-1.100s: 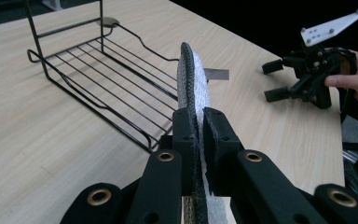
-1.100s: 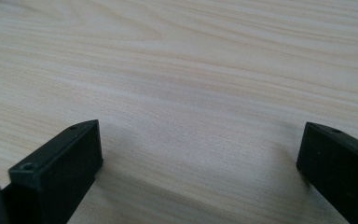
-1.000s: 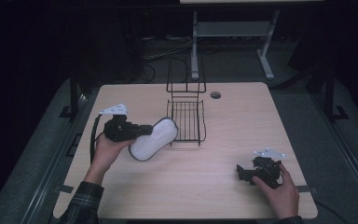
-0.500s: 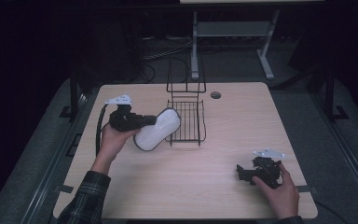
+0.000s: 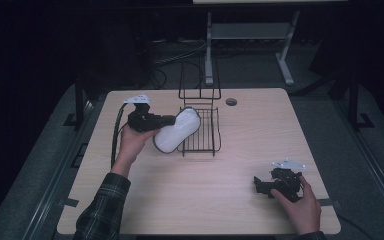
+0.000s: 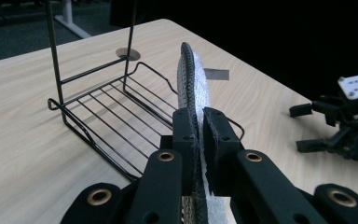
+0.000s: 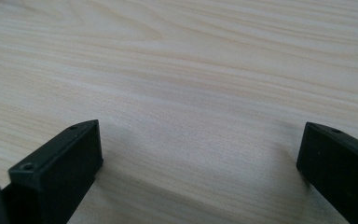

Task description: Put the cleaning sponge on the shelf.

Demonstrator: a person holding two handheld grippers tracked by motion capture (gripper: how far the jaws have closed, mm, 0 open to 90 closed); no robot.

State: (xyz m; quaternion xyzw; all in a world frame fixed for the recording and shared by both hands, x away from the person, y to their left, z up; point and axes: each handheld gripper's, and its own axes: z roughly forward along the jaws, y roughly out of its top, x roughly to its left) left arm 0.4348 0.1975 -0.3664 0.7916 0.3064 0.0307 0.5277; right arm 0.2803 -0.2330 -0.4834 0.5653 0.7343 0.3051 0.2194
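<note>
Left gripper (image 5: 172,120) jaws clamped on the white slipper (image 5: 177,132), gripping its thin edge; in the left gripper view the slipper (image 6: 193,84) stands on edge between the two jaws and sticks out past their tips toward 12 o'clock. In the high view the slipper is held off the desk (image 5: 145,210), just at 9 o'clock of the black wire rack (image 5: 202,131), its toe end over the rack's left rim. Left hand (image 5: 132,142) holds the gripper from 7 o'clock. Right gripper (image 5: 258,185) rests on the desk at 5 o'clock, well apart from the slipper, jaws wide apart with bare desk (image 7: 191,93) between them.
</note>
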